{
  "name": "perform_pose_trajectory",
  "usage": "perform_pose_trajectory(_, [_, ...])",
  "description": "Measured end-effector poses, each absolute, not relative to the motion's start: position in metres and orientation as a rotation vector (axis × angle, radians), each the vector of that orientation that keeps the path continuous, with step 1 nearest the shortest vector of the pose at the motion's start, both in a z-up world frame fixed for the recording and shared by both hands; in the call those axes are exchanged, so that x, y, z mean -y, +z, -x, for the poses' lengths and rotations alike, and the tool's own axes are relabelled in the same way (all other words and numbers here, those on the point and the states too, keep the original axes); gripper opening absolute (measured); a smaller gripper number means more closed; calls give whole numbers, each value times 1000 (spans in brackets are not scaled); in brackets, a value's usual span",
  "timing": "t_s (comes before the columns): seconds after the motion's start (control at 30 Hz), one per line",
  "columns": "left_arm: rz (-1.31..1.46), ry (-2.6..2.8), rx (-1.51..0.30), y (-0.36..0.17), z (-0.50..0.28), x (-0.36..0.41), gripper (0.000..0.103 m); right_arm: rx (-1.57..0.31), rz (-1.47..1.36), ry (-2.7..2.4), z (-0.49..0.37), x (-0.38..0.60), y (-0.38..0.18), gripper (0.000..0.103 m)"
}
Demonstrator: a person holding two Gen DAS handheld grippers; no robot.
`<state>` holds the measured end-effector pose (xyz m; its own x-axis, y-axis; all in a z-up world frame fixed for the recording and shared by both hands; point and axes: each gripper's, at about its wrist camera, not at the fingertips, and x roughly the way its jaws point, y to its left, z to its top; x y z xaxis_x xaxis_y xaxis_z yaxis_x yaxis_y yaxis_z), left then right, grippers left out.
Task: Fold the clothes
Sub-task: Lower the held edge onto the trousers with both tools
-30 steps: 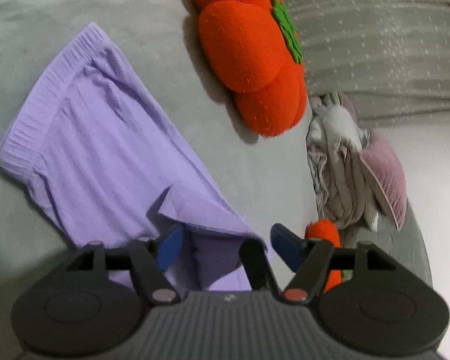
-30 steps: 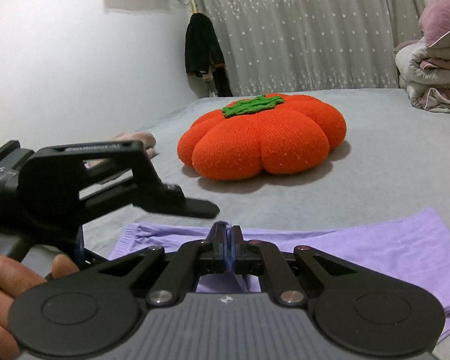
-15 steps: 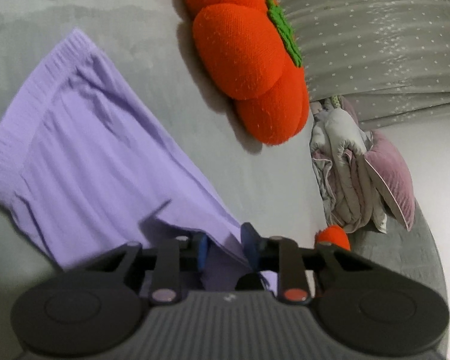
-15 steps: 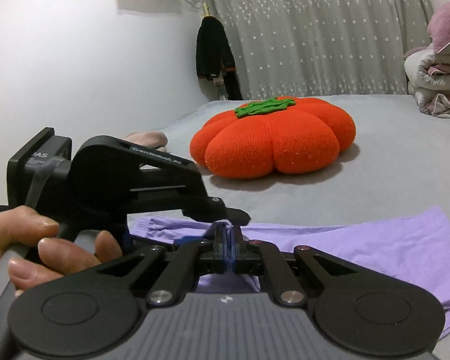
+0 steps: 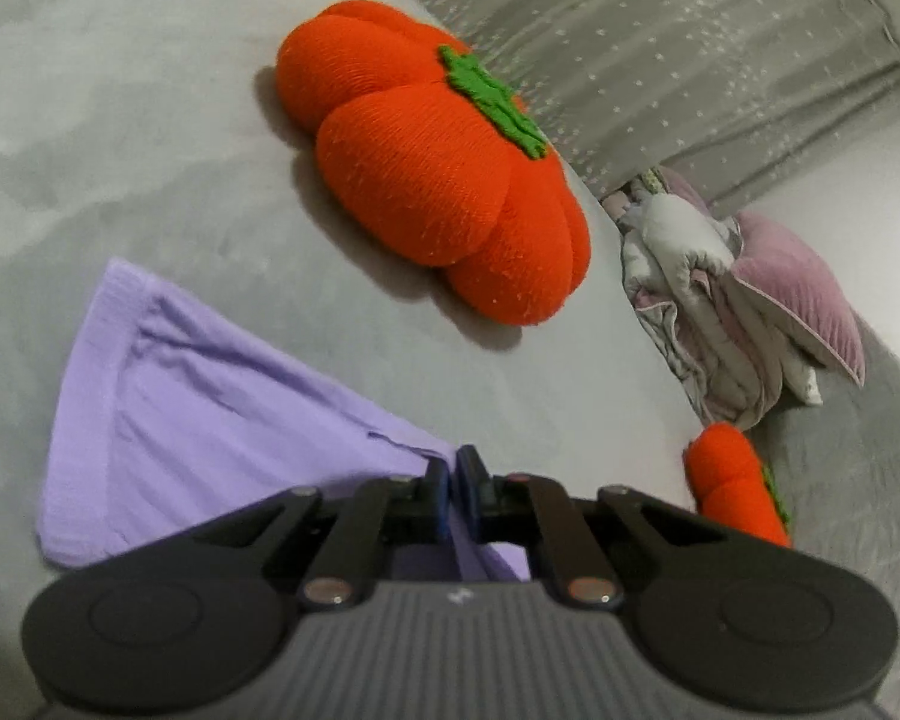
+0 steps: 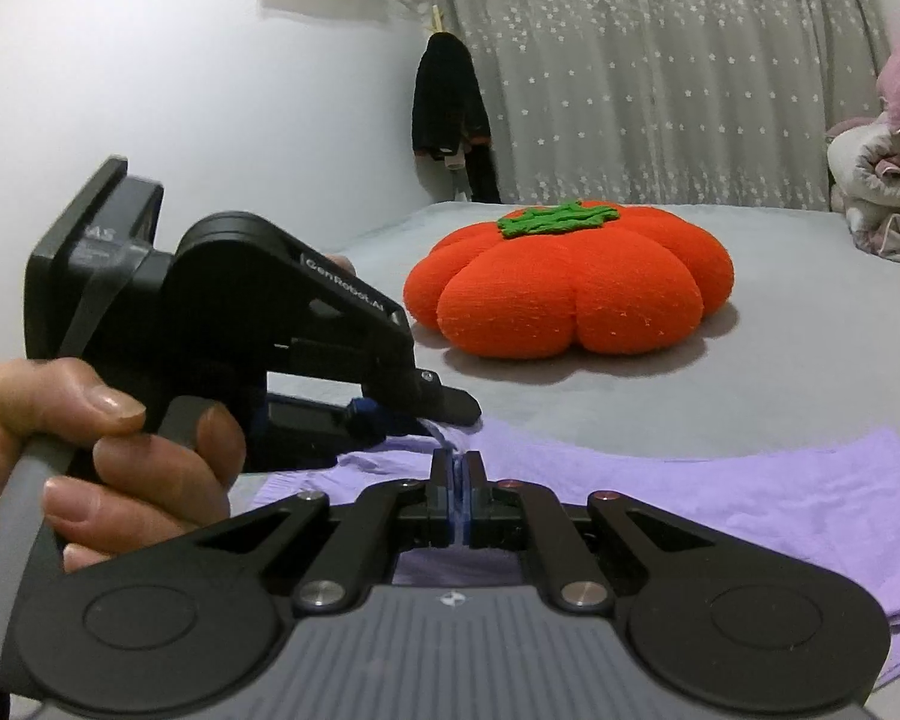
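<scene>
Both pairs of jaws are pinched tight on thin folds of the lilac garment (image 5: 210, 420). The left gripper (image 5: 453, 480) has just been closing, and its jaws now nip the cloth's near edge, a corner puckering up between them. The right gripper (image 6: 457, 495) has its jaws clamped on the same near hem, a sliver of lilac showing between the pads.

The garment lies flat on the grey bed (image 5: 120, 150), on the near side of the orange pumpkin cushion (image 5: 438, 180) and clear of it, with a strip of bare bedding between. In the left wrist view its ribbed band runs along the edge farthest from the cushion.

By the look of it the cloth is a light, thin, stretchy knit. It should lift with almost no effort, will sag and drape wherever it is not held, and has no stiffness to keep a crease line. It is not fragile, but a shallow nip may slip out. The hems and the ribbed band are thicker and are likely the surest places to hold. Two holds set apart along one edge, as now, should keep that edge straight while it is carried over.

Beyond the cushion hangs a grey starred curtain (image 6: 660, 72). A heap of folded quilts (image 5: 720, 312) sits to the cushion's side, and a small orange plush (image 5: 735, 486) below that. The person's left hand (image 6: 108, 456) grips its tool.
</scene>
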<state>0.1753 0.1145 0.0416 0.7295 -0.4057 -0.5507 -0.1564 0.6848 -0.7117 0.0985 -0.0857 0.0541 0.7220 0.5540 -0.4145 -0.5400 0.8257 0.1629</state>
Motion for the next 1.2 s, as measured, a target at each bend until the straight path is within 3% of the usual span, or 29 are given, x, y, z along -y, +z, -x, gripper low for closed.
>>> perform_pose_trajectory(0.8, [784, -147, -752, 57, -176, -152, 4, -451, -120, 630, -101, 53, 58, 5])
perform_pose_trajectory(1.2, [744, -123, -748, 37, -177, -185, 4, -507, -144, 661, -108, 15, 38, 5])
